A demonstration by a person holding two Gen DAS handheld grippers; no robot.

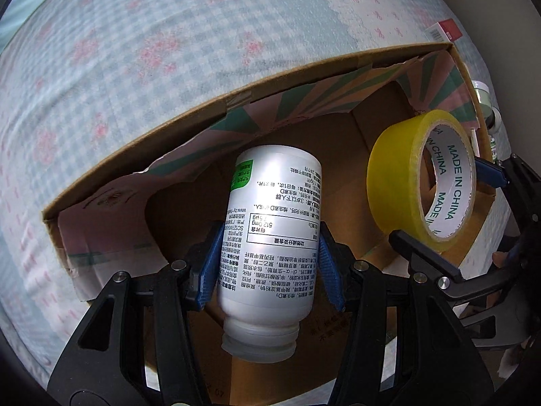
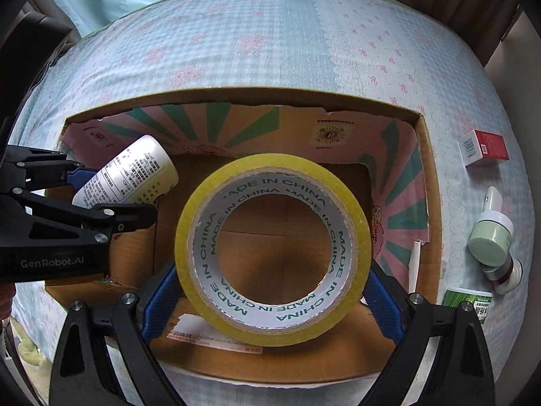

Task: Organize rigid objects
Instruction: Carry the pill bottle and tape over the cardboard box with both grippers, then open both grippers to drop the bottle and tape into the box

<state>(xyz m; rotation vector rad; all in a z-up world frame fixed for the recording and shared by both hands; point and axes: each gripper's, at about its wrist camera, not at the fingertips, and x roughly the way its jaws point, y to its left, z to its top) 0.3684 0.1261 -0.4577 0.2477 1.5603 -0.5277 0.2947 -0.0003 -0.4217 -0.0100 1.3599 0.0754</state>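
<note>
My left gripper (image 1: 270, 257) is shut on a white pill bottle (image 1: 274, 230) with printed labels, held over the open cardboard box (image 1: 236, 91), cap end toward the camera. My right gripper (image 2: 270, 291) is shut on a yellow tape roll (image 2: 270, 250) marked MADE IN CHINA, held over the same box (image 2: 432, 182). The tape roll shows at the right of the left wrist view (image 1: 422, 179). The bottle (image 2: 128, 172) and left gripper (image 2: 81, 182) show at the left of the right wrist view.
The box sits on a blue checked cloth (image 2: 270, 50) with pink flowers. Right of the box lie a red and white carton (image 2: 483, 147), a pale green jar (image 2: 490, 240), a small white dropper (image 2: 492, 199) and a green labelled container (image 2: 468, 304).
</note>
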